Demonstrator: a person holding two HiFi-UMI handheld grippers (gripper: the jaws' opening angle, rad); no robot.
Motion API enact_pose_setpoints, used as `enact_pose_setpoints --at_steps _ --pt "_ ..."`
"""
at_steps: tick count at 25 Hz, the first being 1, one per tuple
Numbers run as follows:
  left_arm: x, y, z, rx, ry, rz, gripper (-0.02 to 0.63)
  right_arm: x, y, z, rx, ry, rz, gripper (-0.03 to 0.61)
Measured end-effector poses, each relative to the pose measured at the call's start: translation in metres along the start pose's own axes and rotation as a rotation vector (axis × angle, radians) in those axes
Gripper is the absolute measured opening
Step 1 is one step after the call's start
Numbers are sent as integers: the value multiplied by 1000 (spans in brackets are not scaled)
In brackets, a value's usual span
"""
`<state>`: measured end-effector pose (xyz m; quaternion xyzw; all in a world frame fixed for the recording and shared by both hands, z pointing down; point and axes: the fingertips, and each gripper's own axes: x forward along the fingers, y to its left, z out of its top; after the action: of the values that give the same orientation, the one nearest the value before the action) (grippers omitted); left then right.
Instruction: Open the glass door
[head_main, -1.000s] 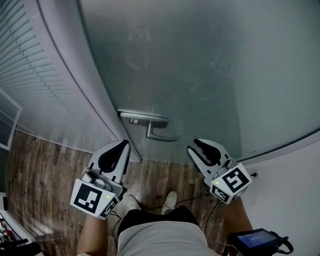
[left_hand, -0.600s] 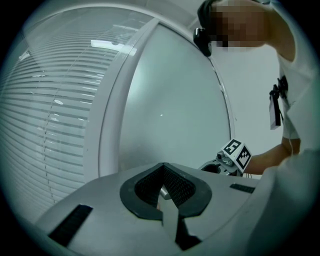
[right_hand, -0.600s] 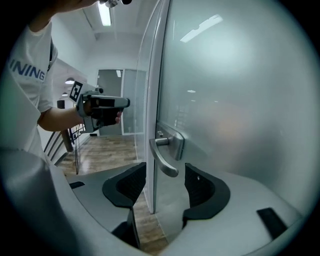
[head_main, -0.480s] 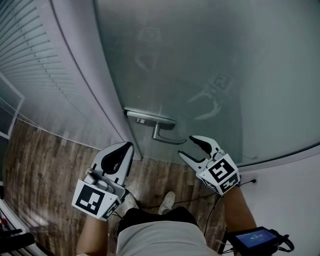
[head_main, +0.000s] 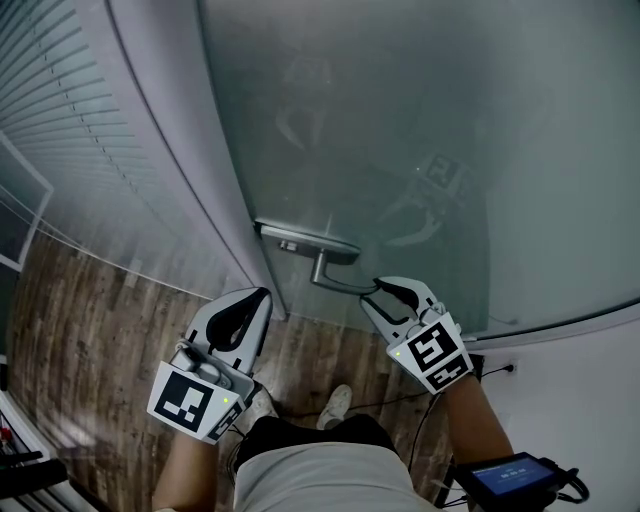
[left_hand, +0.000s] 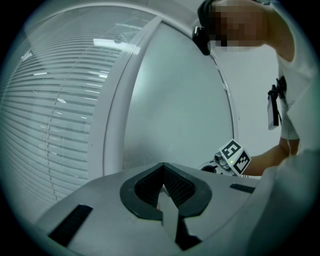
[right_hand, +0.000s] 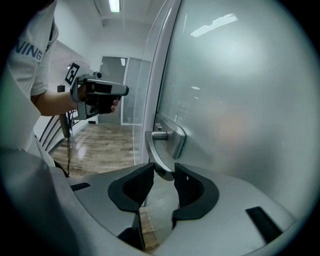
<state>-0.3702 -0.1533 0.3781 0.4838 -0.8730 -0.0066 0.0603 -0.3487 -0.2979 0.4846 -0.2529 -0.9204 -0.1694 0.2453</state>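
Now | right claw just closing on door handle | left claw closed

My head view looks steeply down on the door handle; my right gripper view faces it closely.

One glass door stands ahead, and it carries one lever handle. There are two tongs: the left tongs, jaws together with nothing in them, and the right tongs, whose jaws have just been closing on the handle's end. Two marker cubes ride on them, one apiece. One slatted blind hangs at the far left. Two shoes stand near on the floor. One screened device sits at the near right.
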Motion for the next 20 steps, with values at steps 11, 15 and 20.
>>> enact_pose_setpoints --at_steps 11,15,20 --pt "3 0 -3 -9 7 -7 0 5 -5 -3 36 3 4 127" --pt "-1 -4 -4 -10 6 -9 0 7 -11 -3 48 -1 -28 127" --pt "-1 -10 -12 -11 11 -6 0 14 -24 -10 59 -5 -44 127"
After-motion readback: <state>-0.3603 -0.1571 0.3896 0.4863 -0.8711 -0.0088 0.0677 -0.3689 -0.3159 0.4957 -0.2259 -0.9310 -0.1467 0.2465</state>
